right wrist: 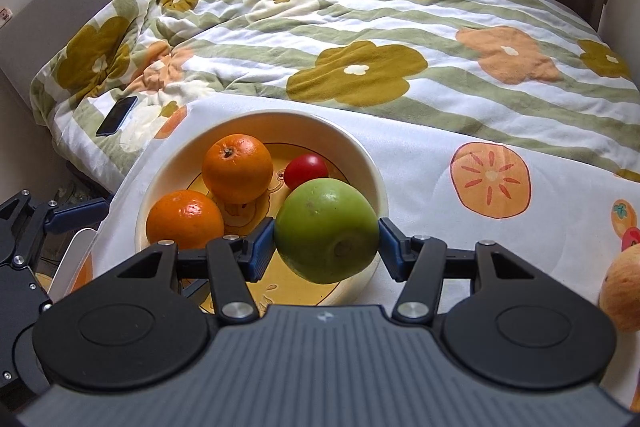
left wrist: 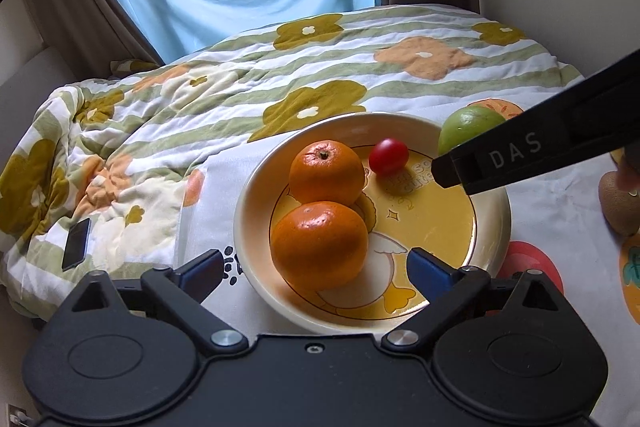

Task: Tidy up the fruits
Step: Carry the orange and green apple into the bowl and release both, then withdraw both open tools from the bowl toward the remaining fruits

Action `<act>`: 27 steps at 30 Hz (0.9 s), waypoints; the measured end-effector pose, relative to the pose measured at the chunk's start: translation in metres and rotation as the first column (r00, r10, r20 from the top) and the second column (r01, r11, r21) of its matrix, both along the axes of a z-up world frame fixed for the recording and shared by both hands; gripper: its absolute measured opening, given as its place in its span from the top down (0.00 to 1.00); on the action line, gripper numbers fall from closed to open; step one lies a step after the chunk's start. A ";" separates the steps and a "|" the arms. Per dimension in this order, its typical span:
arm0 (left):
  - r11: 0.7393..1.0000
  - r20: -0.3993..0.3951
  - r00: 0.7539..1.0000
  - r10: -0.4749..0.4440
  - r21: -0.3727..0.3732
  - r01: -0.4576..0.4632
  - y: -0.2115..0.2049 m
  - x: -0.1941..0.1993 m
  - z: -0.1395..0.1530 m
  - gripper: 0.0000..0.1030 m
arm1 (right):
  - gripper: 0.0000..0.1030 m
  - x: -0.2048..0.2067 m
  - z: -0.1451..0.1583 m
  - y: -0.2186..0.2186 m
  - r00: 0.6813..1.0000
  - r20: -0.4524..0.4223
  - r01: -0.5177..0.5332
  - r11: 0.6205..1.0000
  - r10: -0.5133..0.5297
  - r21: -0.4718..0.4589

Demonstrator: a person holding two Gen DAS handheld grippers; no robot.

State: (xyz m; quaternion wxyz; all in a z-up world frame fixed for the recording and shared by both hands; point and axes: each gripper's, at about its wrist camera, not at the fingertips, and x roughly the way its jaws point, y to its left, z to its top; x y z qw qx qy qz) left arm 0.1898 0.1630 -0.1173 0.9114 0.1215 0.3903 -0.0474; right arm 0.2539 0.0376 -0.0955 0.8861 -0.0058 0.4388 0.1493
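- Right gripper (right wrist: 327, 239) was pinching the green apple (right wrist: 326, 231) across its widest part, one blue pad on each side, stem end facing back at the camera. It was up off the cloth and hanging over the near right rim of the bowl (right wrist: 362, 147).
- Left gripper (left wrist: 316, 271) was spread wide with nothing in it, hovering at the bowl's near left edge, with the near orange (left wrist: 319, 243) sitting between its pads but not touched.
- Already in the bowl: far orange (left wrist: 326, 173) touching the near one, and a small tomato (left wrist: 388, 156) toward the far right.
- My take on doing the drop right: the bare patch was the near right part of the bowl floor, so I wanted the apple lowered there, low enough that it wouldn't roll when let go.
- I reckoned the tomato was the risk, since a heavy apple rolling into it could squash it.
- I'd have kept the left gripper clear of the rim so it didn't nudge the bowl on that soft cloth (right wrist: 420, 163).
- Another fruit (right wrist: 622, 291) waited at the cloth's right edge; I couldn't tell what kind.
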 end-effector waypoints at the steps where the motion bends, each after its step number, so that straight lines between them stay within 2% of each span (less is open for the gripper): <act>1: 1.000 -0.003 1.000 0.003 -0.012 -0.003 0.001 -0.001 0.000 0.03 | 0.32 0.002 -0.002 0.002 1.000 -0.001 -0.008 1.000 0.008 -0.009; 4: 0.999 -0.021 1.000 0.004 -0.036 -0.005 0.002 -0.002 -0.002 0.03 | 0.32 0.007 -0.010 0.008 1.000 -0.003 -0.030 0.999 0.030 -0.039; 16: 0.999 -0.027 0.999 0.020 -0.050 -0.021 0.006 -0.003 -0.007 0.03 | 0.32 0.016 -0.028 0.021 0.994 -0.014 -0.111 0.991 0.110 -0.072; 18: 0.999 -0.024 1.000 0.015 -0.046 -0.016 0.006 -0.004 -0.006 0.03 | 0.23 0.013 -0.024 0.021 0.993 0.006 -0.120 0.990 0.121 -0.072; 20: 0.999 -0.021 1.000 0.013 -0.046 -0.014 0.006 -0.005 -0.005 0.03 | 0.03 0.009 -0.019 0.021 0.993 0.032 -0.109 0.991 0.112 -0.079; 21: 0.999 -0.021 1.000 0.014 -0.048 -0.015 0.007 -0.005 -0.005 0.03 | 0.00 0.007 -0.017 0.020 0.994 0.043 -0.100 0.992 0.103 -0.078; 27: 0.999 -0.022 1.000 0.022 -0.046 -0.023 0.007 -0.008 -0.001 0.03 | 0.00 0.002 -0.011 0.015 0.995 0.044 -0.091 0.994 0.094 -0.067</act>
